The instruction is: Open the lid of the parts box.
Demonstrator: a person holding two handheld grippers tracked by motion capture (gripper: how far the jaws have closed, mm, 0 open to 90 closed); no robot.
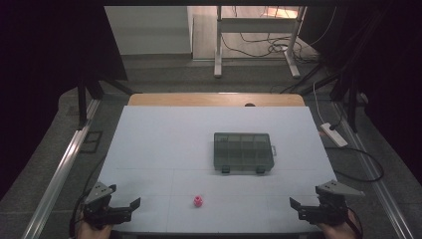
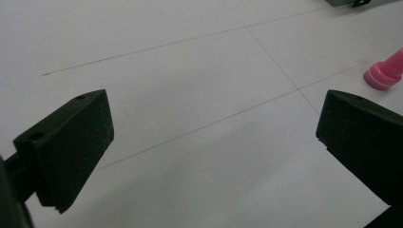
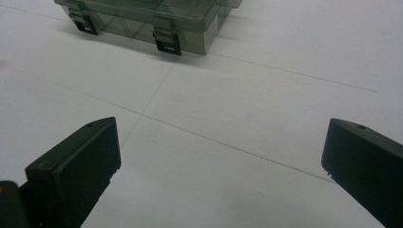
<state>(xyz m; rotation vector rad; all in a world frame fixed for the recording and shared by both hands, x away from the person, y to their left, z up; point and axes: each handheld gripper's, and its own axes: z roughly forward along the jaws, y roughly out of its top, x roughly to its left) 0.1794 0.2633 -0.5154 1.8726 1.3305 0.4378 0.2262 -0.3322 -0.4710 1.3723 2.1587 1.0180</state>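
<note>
A small pink piece [image 1: 198, 201] lies on the white table [image 1: 164, 144] near its front edge, between the two grippers. A smoky clear compartment box [image 1: 243, 151] with two front latches sits shut at the table's middle right. My left gripper [image 1: 124, 205] rests at the front left corner, open and holding nothing. In the left gripper view the pink piece [image 2: 385, 73] lies ahead of the right jaw, apart from it. My right gripper [image 1: 302, 206] rests at the front right corner, open and holding nothing. The box [image 3: 152, 19] lies ahead of it in the right gripper view.
A white power strip [image 1: 334, 134] with its cable lies off the table's right edge. Metal rails [image 1: 59, 169] run along both sides. A white desk frame [image 1: 259, 40] and loose cables stand on the floor beyond the table's wooden far edge [image 1: 214, 99].
</note>
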